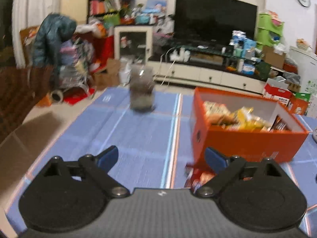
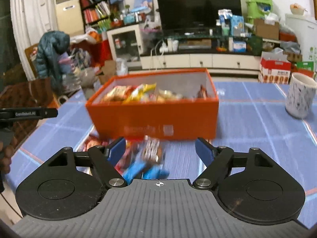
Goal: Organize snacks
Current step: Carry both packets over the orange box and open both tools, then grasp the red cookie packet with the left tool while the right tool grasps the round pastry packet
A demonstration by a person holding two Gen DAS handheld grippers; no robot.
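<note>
An orange box (image 2: 154,119) holding several snack packets stands on the blue tablecloth; it also shows in the left wrist view (image 1: 247,140) at the right. Loose snack packets (image 2: 146,158) lie on the cloth in front of the box, under and between the fingers of my right gripper (image 2: 160,150), which is open and empty. My left gripper (image 1: 162,158) is open and empty above bare cloth left of the box; a red packet (image 1: 200,176) lies by its right finger. The left gripper's finger shows in the right wrist view (image 2: 29,113) at the far left.
A grey blurred object (image 1: 141,91) stands at the table's far edge. A speckled white cup (image 2: 300,97) stands right of the box. A cardboard box (image 1: 23,138) sits beside the table's left edge. A TV stand and clutter fill the room behind.
</note>
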